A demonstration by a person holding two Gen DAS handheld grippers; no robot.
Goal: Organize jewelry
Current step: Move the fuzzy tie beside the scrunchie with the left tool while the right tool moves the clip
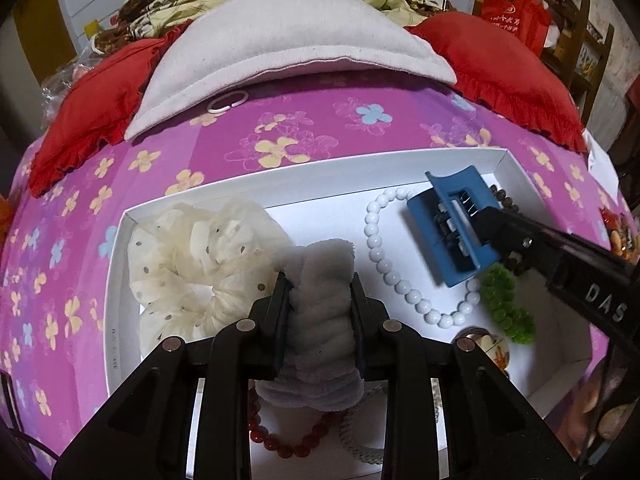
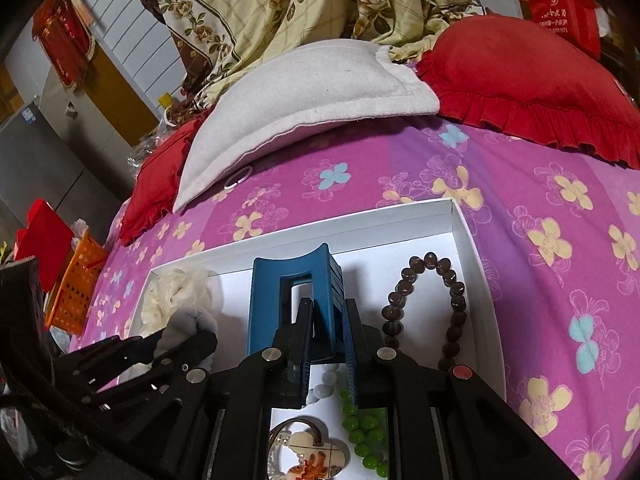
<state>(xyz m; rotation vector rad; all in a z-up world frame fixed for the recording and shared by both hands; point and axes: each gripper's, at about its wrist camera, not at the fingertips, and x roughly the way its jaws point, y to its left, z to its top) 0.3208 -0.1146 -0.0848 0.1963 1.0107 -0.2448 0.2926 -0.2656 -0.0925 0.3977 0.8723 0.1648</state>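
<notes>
We hold two things at once over a shallow white box (image 1: 120, 248) that lies on the bed's pink flowered sheet (image 1: 280, 136). Our left claw (image 1: 320, 300) is closed on a fluffy pale grey scrunchie (image 1: 320, 320), its two pads pressing the soft loop from either side, just beside a cream dotted scrunchie (image 1: 192, 264) that rests in the left end of the box. Below the grey scrunchie, partly hidden by the claw, a red bead bracelet (image 1: 288, 446) lies on the box floor.

Our right claw (image 2: 326, 344) is clamped narrowly on a blue hair clip (image 2: 280, 304); in the left wrist view the clip hangs tilted above a white bead bracelet (image 1: 384, 264), over the right half of the box. Whether the clip touches the beads we cannot tell.

To the right of the clip, a dark brown bead bracelet (image 2: 436, 296) lies in a loop near the box's right wall. Nearer to us, a green bead bracelet (image 2: 364, 432) lies beside a cream clover-shaped charm (image 2: 312, 456) with an orange pattern; both rest on the box floor under the right claw.

Beyond the box, a pale grey pillow (image 1: 288, 40) overlaps two red ruffled cushions (image 1: 500, 64), and a small white ring (image 1: 226, 101) lies on the sheet at the pillow's edge. A floral quilt (image 2: 280, 4) is bunched behind.
</notes>
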